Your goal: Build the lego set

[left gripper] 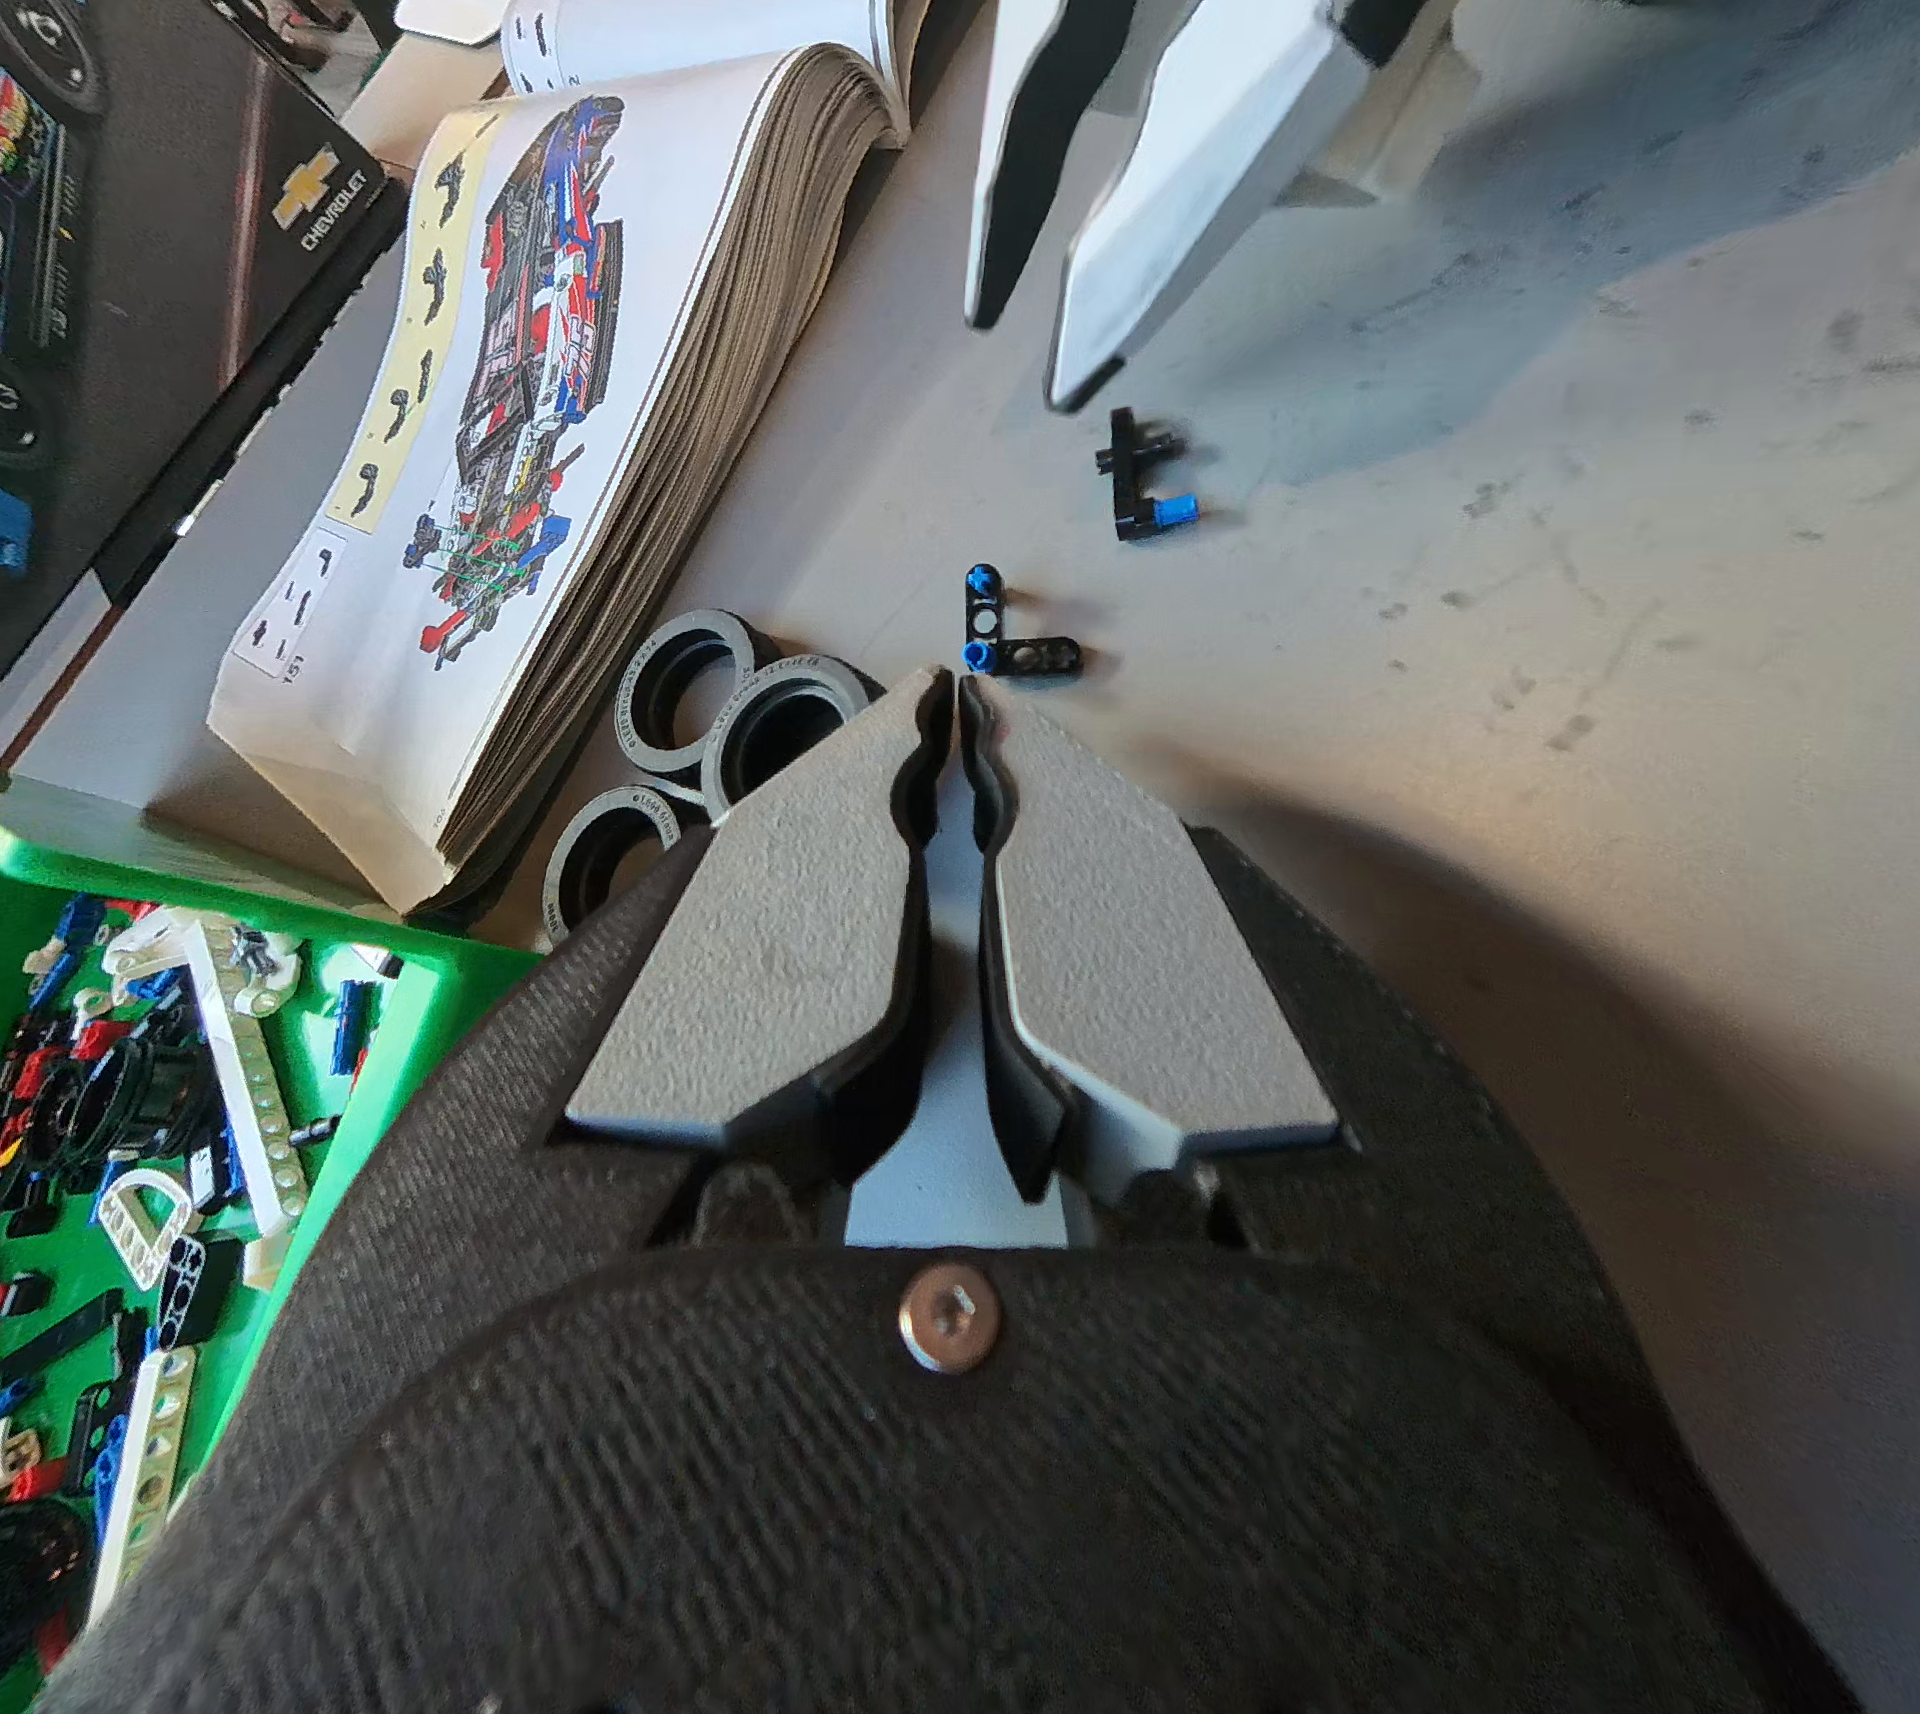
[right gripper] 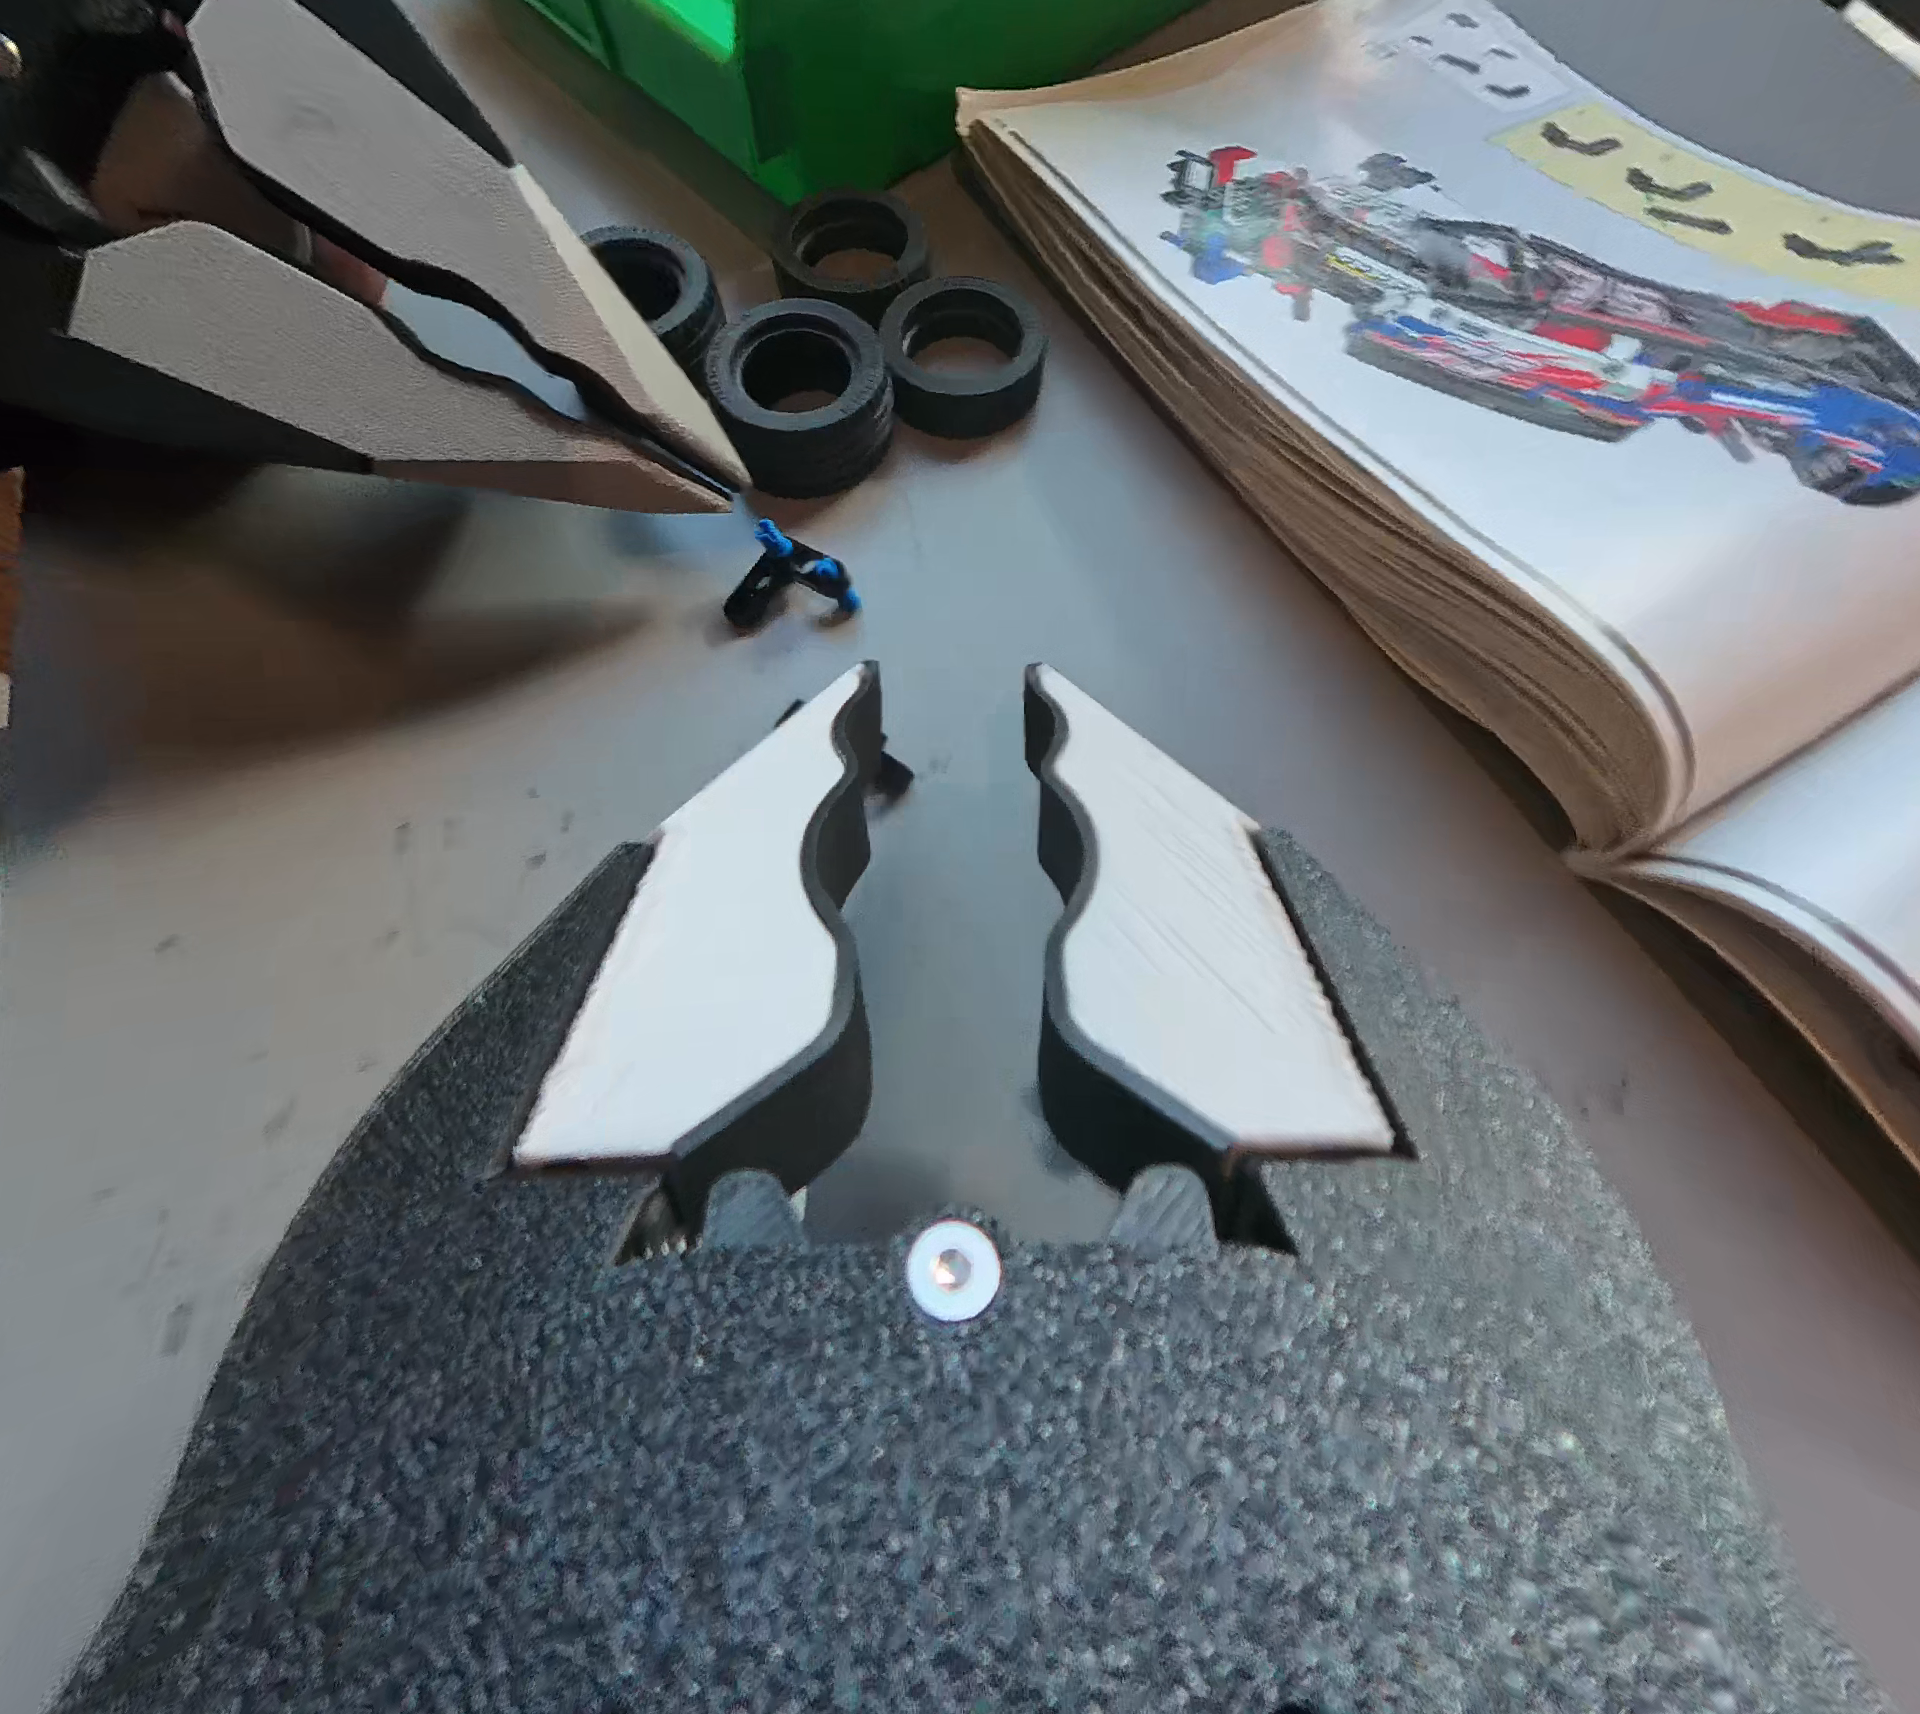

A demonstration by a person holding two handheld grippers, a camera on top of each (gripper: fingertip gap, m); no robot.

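Left jaws closed, empty; green bin (left gripper: 312,1093) holds mixed bricks (left gripper: 156,1145).

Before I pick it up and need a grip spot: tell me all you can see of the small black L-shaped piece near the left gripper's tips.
The black L-shaped piece is a small plastic beam with round holes and two blue pins pushed in, one at the corner, one at an end. It lies flat and loose on the grey table, just beyond the shut left gripper, apparently untouched, with the tires nearby.
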